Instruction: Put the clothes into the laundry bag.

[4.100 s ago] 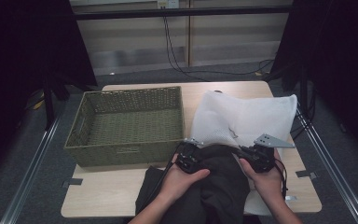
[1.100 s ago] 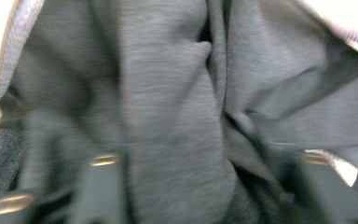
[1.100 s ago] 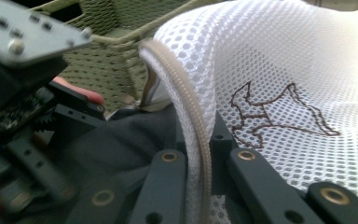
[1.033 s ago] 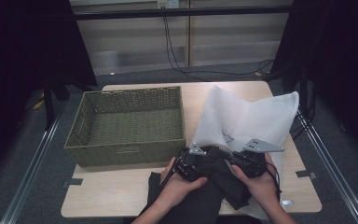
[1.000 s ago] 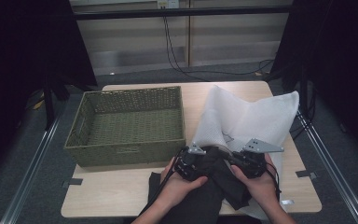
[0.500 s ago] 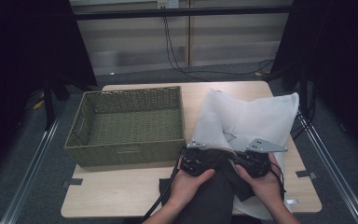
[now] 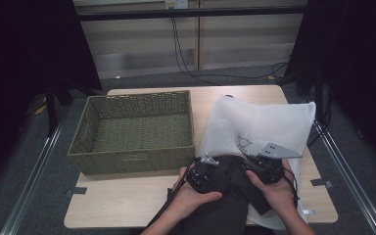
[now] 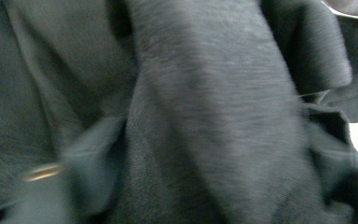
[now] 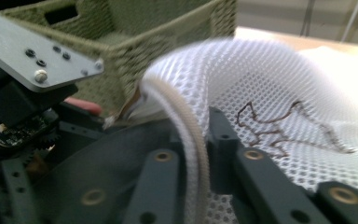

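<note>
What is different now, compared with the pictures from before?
The dark garment has gone further into the white mesh bag. The left tongs have just been opening against the garment. The right tongs stay shut on the bag's rim. The wicker basket has not moved.

Left gripper view is just blurry dark cloth pressing right up on the lens, so its jaws are getting lost in there; can't tell if they're pinching anything. In the high view the cloth is running off the bottom edge, and it's covering part of the mesh bag. Right gripper view is cropping the basket at the top.
</note>
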The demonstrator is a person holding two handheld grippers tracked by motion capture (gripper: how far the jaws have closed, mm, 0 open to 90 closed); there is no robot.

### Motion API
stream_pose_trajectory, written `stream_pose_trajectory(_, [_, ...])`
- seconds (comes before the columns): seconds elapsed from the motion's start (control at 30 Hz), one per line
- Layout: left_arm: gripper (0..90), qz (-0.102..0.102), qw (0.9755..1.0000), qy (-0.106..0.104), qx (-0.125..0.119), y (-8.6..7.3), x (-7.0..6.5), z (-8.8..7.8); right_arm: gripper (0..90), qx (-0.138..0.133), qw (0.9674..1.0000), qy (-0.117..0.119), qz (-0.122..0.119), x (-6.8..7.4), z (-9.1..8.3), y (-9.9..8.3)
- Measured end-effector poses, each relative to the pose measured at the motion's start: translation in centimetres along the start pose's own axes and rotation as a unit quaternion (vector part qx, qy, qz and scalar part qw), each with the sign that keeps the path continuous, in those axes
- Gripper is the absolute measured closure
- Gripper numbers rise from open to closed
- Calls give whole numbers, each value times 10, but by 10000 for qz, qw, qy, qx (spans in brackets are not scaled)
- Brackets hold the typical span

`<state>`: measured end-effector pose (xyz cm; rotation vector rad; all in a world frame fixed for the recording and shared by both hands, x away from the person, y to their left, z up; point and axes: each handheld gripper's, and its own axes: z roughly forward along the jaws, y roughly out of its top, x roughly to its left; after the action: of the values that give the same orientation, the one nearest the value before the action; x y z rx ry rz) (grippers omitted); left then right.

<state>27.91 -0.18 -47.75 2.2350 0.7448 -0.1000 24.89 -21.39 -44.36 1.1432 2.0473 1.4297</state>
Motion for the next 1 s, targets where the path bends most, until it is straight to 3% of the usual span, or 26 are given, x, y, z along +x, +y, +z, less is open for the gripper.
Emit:
stream_pose_trajectory(0.07, [604,41,10000,-37,-57,2,-4,-3,883,83,9999,81,12,5,6,-2])
stream_pose_trajectory(0.1, [655,66,9999,-34,-151,3,-6,-5,885,93,9999,137,-10,7,7,-2])
stream_pose_trajectory(0.17, [692,127,9981,-255,-542,7,-11,-13,887,-65,9992,358,165,10,5,3])
stream_pose_trajectory(0.23, [696,-19,9937,-539,-986,11,-14,-22,887,-236,9984,493,121,17,-2,12])
stream_pose_trajectory(0.27, [696,-112,9915,-538,-1183,14,-16,-26,887,-342,9981,502,89,21,-6,17])
stream_pose_trajectory(0.33, [694,-283,9880,-344,-1481,18,-16,-31,888,-530,9970,548,93,26,-13,25])
stream_pose_trajectory(0.4, [684,-732,9836,-77,-1644,19,-7,-27,888,-558,9972,484,67,28,-17,26])
stream_pose_trajectory(0.43, [674,-907,9826,160,-1616,17,-1,-21,888,-515,9978,426,16,27,-17,25])
stream_pose_trajectory(0.47, [656,-1006,9829,357,-1501,14,6,-11,888,-416,9985,351,-1,26,-16,22])
stream_pose_trajectory(0.5, [622,-1121,9849,396,-1256,11,14,-1,888,-325,9991,277,15,24,-13,18])
stream_pose_trajectory(0.53, [560,-1206,9863,276,-1089,7,19,7,888,-219,9996,158,11,20,-10,12])
stream_pose_trajectory(0.57, [494,-1167,9866,186,-1121,3,20,8,888,-130,9999,45,38,16,-7,7])
stream_pose_trajectory(0.67, [290,-609,9925,178,-1044,4,10,-7,888,25,9997,-76,247,1,-1,-6])
stream_pose_trajectory(0.73, [177,-412,9952,110,-885,4,6,-19,888,23,9993,-113,353,-5,0,-9])
stream_pose_trajectory(0.77, [146,-418,9954,53,-855,2,7,-25,887,19,9993,-127,354,-6,0,-9])
stream_pose_trajectory(0.83, [122,-549,9952,-47,-806,-3,9,-30,887,29,9994,-119,328,-6,1,-10])
stream_pose_trajectory(0.93, [126,-604,9971,-227,-391,-10,13,-14,887,99,9995,-116,273,-1,5,-10])
stream_pose_trajectory(1.0, [206,-489,9983,-124,-295,-11,11,-6,887,149,9995,-63,278,1,8,-11])
